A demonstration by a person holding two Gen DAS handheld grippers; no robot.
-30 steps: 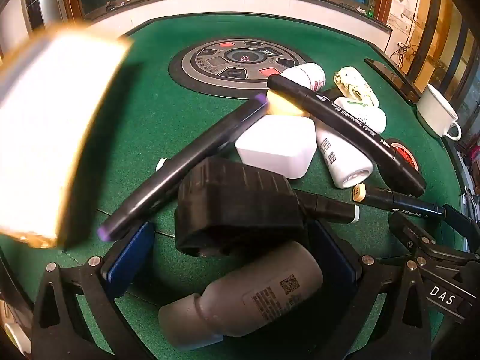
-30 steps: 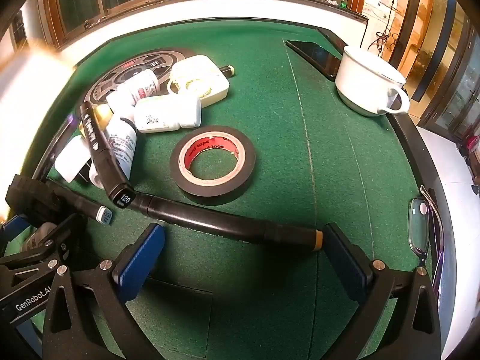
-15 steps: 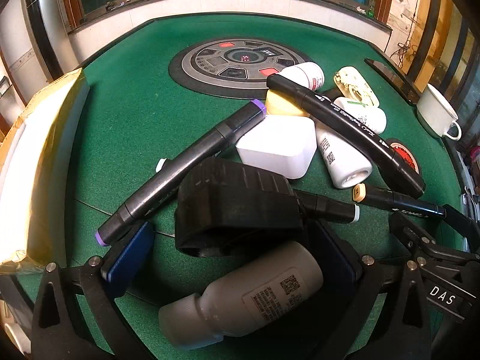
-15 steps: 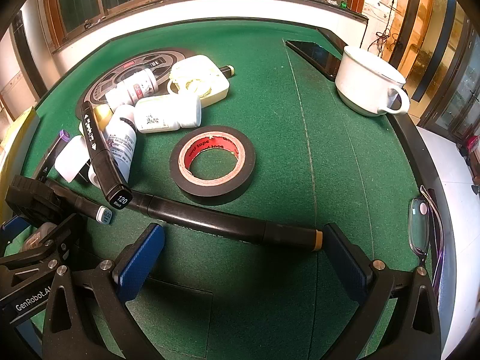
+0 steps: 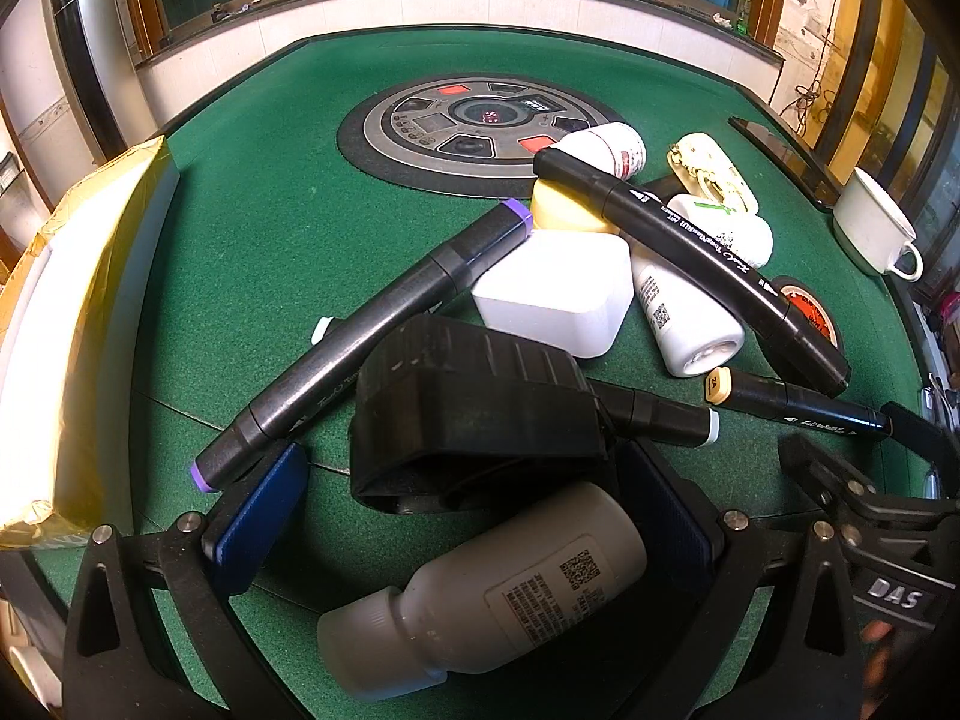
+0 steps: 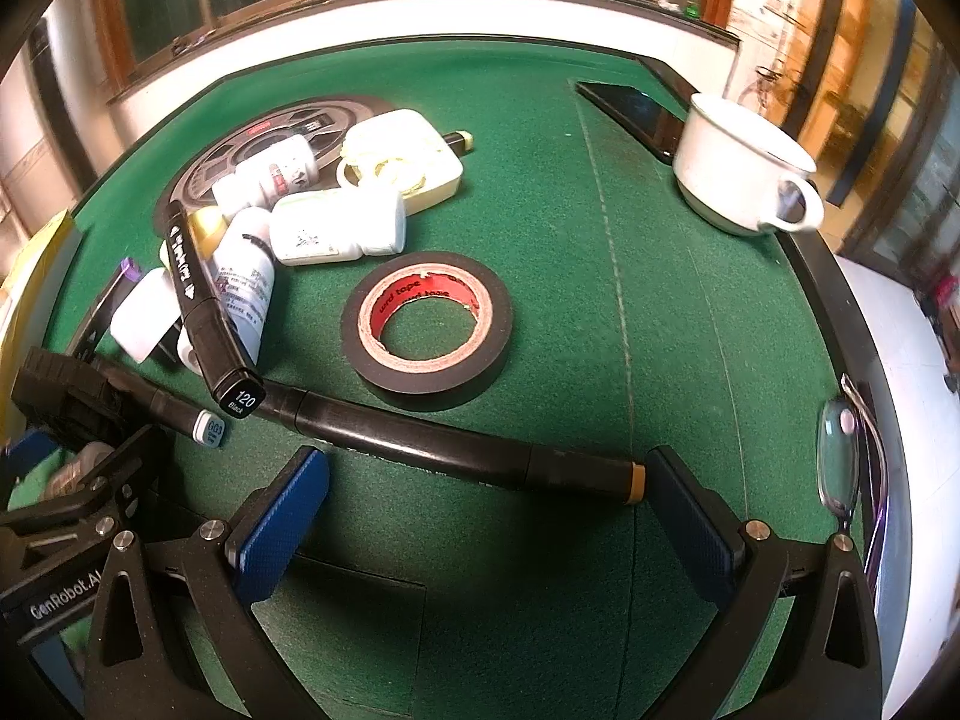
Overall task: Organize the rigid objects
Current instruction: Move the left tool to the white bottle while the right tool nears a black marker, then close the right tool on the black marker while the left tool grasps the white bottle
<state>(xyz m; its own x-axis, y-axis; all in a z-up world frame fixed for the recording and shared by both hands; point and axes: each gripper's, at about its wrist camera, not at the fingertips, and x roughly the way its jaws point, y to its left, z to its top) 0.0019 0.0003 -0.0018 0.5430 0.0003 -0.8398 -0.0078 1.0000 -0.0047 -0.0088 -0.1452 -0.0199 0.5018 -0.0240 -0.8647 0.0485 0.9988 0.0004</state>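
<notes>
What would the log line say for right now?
left gripper: open, over gray bottle | right gripper: open, near orange-tipped marker | box: on table edge

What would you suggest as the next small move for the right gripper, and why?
Probably ease the right gripper forward a little and close on the orange-capped marker. Its fingers stand open with nothing between them, and the marker lies crosswise just ahead of the tips, its orange end near the right finger. The tape roll lies beyond it, apart from the marker.
</notes>
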